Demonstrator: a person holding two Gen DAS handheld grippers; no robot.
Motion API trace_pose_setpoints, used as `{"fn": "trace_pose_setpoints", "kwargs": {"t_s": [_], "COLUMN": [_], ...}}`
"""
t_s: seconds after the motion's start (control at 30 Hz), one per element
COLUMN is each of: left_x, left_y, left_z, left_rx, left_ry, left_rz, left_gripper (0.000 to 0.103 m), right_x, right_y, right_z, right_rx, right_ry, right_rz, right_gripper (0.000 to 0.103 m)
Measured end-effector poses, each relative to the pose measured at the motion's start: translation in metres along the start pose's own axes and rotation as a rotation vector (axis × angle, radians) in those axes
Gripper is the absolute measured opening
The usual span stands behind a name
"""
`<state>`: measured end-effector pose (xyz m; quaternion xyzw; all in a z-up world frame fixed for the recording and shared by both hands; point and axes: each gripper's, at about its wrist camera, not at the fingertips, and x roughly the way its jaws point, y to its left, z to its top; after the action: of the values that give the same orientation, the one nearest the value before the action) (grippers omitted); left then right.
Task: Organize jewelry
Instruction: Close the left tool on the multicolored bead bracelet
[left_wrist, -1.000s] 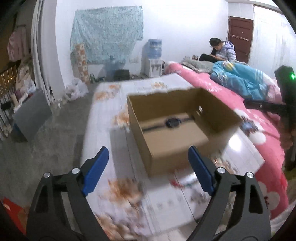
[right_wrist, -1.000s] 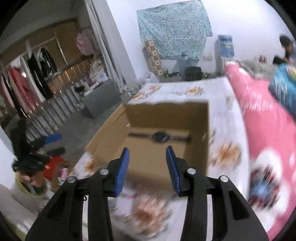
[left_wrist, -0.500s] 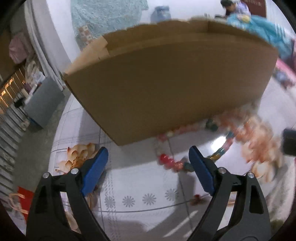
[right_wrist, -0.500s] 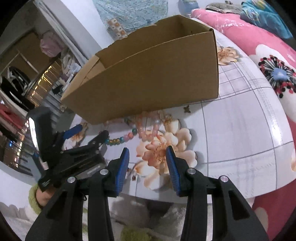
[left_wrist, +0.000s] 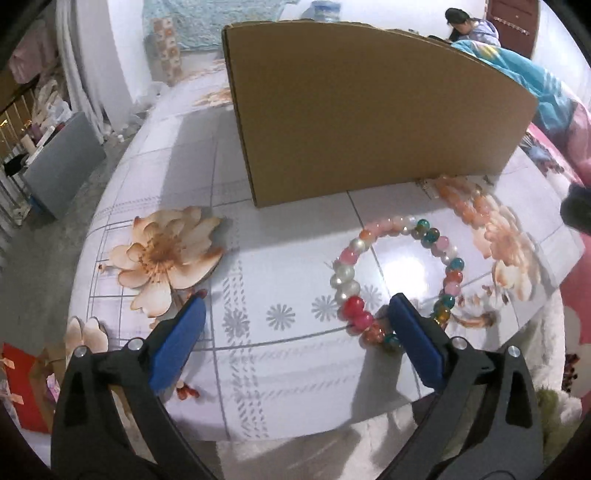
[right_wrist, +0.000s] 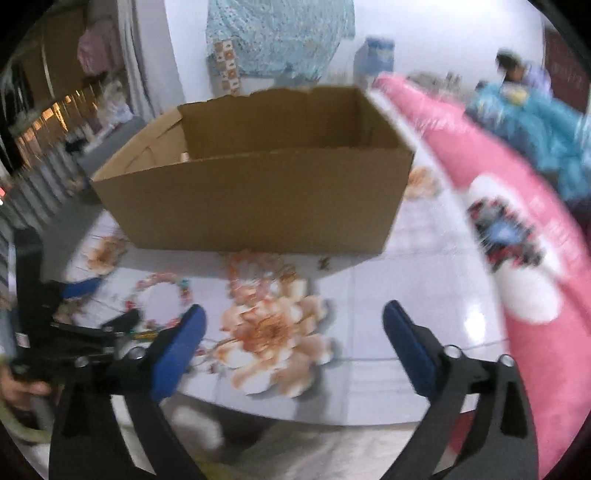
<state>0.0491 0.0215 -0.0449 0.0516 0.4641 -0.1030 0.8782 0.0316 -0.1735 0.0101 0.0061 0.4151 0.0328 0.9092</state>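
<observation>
A multicoloured bead bracelet (left_wrist: 397, 280) lies flat on the flowered table in front of an open cardboard box (left_wrist: 365, 114). My left gripper (left_wrist: 295, 325) is open just above the table, with its right fingertip (left_wrist: 402, 314) beside the bracelet's near edge. A pale peach bead bracelet (left_wrist: 465, 199) lies by the box's right corner. In the right wrist view the box (right_wrist: 258, 199) stands ahead, both bracelets (right_wrist: 162, 295) (right_wrist: 255, 273) look blurred, and my right gripper (right_wrist: 291, 325) is open and empty above the table's front.
The table (left_wrist: 258, 354) has a glossy flower-print cover and ends just below the grippers. A pink bed (right_wrist: 517, 229) runs along the right. A person (left_wrist: 469, 22) sits at the far end. A grey panel (left_wrist: 59, 166) stands on the floor at left.
Both grippers dropped from above the box to the table in front of it. My left gripper then slid right up to the multicoloured bracelet. My right gripper opened wide.
</observation>
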Motion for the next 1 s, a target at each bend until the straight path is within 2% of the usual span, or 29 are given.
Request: {"fn": "trace_pose_setpoints", "kwargs": {"t_s": [0.03, 0.1, 0.2, 0.3, 0.37, 0.4, 0.5, 0.57, 0.63, 0.67, 0.73, 0.8, 0.83, 1.0], "left_x": [0.001, 0.003, 0.002, 0.003, 0.002, 0.001, -0.007, -0.009, -0.016, -0.02, -0.026, -0.029, -0.028, -0.021], "left_y": [0.002, 0.004, 0.009, 0.005, 0.006, 0.004, 0.001, 0.0, -0.001, -0.002, -0.005, -0.008, -0.009, -0.008], "left_z": [0.0, 0.002, 0.003, 0.004, 0.003, 0.0, -0.006, -0.008, -0.011, -0.012, -0.013, -0.013, -0.013, -0.01], "left_rx": [0.007, 0.019, 0.017, 0.018, 0.028, 0.034, 0.051, 0.06, 0.06, 0.063, 0.073, 0.087, 0.094, 0.099], "left_ry": [0.008, 0.024, 0.032, 0.011, -0.002, -0.004, -0.011, -0.021, -0.043, -0.065, -0.09, -0.1, -0.099, -0.078], "left_rz": [-0.003, -0.012, -0.01, -0.008, -0.015, -0.019, -0.027, -0.043, -0.073, -0.095, -0.113, -0.12, -0.126, -0.15], "left_gripper": [0.096, 0.096, 0.096, 0.096, 0.096, 0.096, 0.096, 0.094, 0.093, 0.091, 0.074, 0.068, 0.059, 0.042], "right_x": [-0.001, -0.004, -0.013, -0.016, -0.01, -0.003, 0.017, 0.024, 0.029, 0.032, 0.035, 0.04, 0.042, 0.051], "right_y": [0.004, 0.008, 0.009, 0.009, 0.014, 0.017, 0.023, 0.027, 0.03, 0.032, 0.04, 0.043, 0.045, 0.053], "right_z": [0.001, 0.002, -0.001, -0.008, -0.008, -0.007, -0.004, -0.005, -0.006, -0.005, -0.008, -0.009, -0.009, -0.01], "right_rx": [-0.03, -0.067, -0.066, 0.017, 0.045, 0.054, 0.089, 0.101, 0.101, 0.099, 0.091, 0.085, 0.082, 0.068], "right_ry": [-0.013, -0.027, -0.079, -0.146, -0.137, -0.1, -0.005, 0.025, 0.047, 0.058, 0.081, 0.094, 0.102, 0.131], "right_rz": [-0.047, -0.075, 0.048, 0.215, 0.247, 0.267, 0.385, 0.435, 0.454, 0.458, 0.451, 0.45, 0.445, 0.426], "right_gripper": [0.097, 0.097, 0.097, 0.097, 0.097, 0.096, 0.071, 0.066, 0.055, 0.053, 0.045, 0.042, 0.039, 0.033]}}
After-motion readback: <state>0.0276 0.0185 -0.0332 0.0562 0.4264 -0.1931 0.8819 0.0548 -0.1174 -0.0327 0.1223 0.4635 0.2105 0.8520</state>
